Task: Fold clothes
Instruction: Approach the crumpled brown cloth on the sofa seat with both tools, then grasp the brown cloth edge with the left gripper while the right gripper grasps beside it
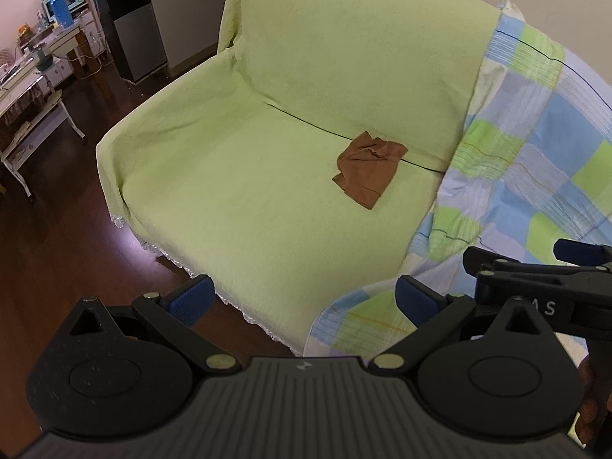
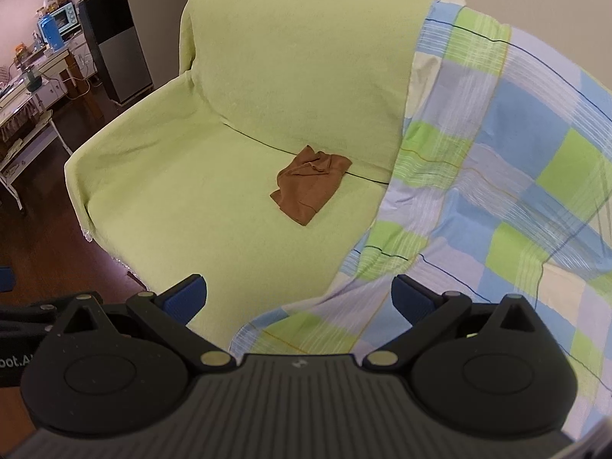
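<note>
2 covers drape the sofa [image 1: 199, 176]: a green one [image 2: 267, 76] over most of it, a checked one [image 2: 516, 176] on its right side. Near the seat's back crease, close to the checked cover, lies a crumpled brown garment [image 1: 367, 168]. Left gripper [image 1: 302, 302] and right gripper [image 2: 298, 298] hover well short of it, jaws apart, holding nothing.

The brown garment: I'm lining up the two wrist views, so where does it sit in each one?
Left wrist view: the brown garment lies right of centre on the green sofa cover, at the back of the seat.
Right wrist view: the brown garment lies near the centre, on the same seat.
Shared landmark: the thin dark line across the seat, passing under the garment's far edge.
</note>
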Demonstrator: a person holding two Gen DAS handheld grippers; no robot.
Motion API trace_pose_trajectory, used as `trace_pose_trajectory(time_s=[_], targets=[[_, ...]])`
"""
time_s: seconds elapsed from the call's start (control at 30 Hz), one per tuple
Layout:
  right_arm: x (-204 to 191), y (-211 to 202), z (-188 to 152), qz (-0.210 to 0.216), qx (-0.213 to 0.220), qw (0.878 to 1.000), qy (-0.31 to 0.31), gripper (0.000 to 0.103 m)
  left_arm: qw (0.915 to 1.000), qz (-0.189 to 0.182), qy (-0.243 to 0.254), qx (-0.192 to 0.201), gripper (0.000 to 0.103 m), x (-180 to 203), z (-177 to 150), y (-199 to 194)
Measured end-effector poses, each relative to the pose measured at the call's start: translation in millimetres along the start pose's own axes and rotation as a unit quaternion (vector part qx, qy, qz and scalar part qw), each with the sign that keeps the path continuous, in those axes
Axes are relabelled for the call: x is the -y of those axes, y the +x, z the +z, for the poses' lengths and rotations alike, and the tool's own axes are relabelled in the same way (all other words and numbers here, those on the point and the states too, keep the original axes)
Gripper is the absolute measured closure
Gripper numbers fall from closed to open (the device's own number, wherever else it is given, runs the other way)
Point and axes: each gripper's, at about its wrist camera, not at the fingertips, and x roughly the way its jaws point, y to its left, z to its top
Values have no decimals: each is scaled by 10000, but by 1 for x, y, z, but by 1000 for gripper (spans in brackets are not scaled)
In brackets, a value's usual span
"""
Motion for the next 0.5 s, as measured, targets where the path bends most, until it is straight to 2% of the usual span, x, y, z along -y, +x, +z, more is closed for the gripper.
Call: trace_pose_trajectory(time_s=[0.17, 0.3, 0.43, 0.5], targets=[[21, 31, 14, 91, -19, 9999, -145, 1, 9999, 73, -88, 25, 2, 9, 11, 28], [38, 56, 21, 171, -26, 9995, -259, 1, 9996, 118, -146, -211, 2, 10, 6, 64], [51, 87, 8, 267, -190, 9994, -141, 4, 9985, 150, -206, -476, 2, 12, 2, 101], [58, 100, 4, 367, -208, 9991, -81, 5, 9985, -13, -146, -527, 2, 11, 0, 122]])
